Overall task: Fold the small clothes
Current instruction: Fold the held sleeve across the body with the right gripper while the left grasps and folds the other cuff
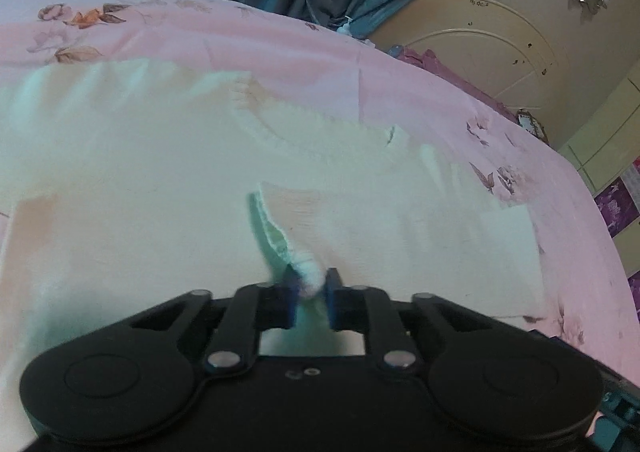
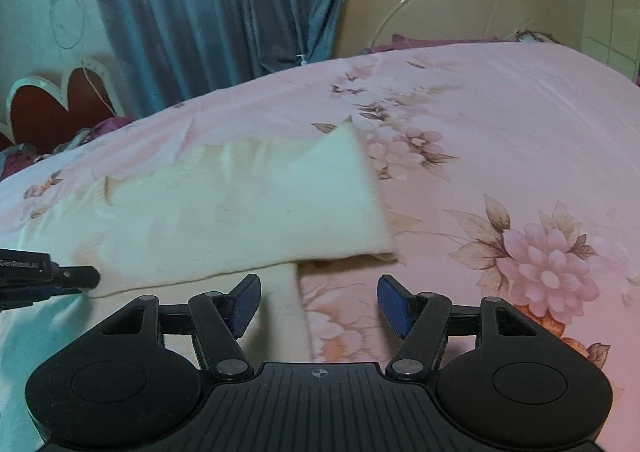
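Note:
A cream-white small garment (image 1: 160, 180) lies spread on the pink floral bedsheet (image 1: 280, 48). My left gripper (image 1: 310, 292) is shut on a bunched edge of the garment and lifts a ridge of cloth. In the right wrist view the garment (image 2: 240, 212) lies with one part folded over, its corner pointing up-right. My right gripper (image 2: 318, 302) is open and empty, low over the garment's near edge and the sheet (image 2: 500, 124). The left gripper's tip (image 2: 76, 278) shows at the left edge, touching the garment.
A blue curtain (image 2: 216, 12) hangs behind the bed. A cream round headboard (image 2: 460, 0) stands at the back right. A heart-shaped red and white object (image 2: 60, 100) is at the back left. The bed edge drops off at the right in the left wrist view (image 1: 592, 212).

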`<state>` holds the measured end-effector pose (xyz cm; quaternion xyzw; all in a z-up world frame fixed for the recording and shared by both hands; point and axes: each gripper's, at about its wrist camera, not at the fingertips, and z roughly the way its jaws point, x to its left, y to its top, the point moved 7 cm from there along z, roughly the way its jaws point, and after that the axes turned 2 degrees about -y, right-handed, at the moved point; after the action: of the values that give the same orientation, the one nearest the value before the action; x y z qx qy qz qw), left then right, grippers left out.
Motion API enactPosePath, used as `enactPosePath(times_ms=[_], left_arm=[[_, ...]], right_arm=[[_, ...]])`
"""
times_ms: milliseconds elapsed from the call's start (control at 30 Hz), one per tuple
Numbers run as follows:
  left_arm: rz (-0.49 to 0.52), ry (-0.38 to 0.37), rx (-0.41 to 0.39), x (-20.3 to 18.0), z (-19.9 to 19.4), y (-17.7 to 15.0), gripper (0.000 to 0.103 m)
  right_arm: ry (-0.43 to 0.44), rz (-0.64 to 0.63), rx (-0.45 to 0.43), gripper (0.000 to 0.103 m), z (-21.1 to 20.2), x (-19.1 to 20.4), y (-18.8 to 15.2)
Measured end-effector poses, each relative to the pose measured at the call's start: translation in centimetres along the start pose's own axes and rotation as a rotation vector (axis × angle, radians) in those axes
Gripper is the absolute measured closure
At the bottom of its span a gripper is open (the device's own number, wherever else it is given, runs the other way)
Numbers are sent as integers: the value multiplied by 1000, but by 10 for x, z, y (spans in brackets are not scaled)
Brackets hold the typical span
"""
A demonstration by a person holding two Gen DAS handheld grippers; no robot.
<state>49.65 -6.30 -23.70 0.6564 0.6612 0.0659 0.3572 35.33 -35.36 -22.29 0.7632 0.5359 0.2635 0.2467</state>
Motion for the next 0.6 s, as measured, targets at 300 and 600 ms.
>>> enactPosePath(times_ms=[300, 600], left_arm=[[-17, -125, -240, -18, -76, 74, 96], [-55, 56, -250, 61, -84, 70, 96]], right_arm=[[1, 15, 28, 39, 25, 8, 1], [32, 61, 15, 91, 42, 22, 15]])
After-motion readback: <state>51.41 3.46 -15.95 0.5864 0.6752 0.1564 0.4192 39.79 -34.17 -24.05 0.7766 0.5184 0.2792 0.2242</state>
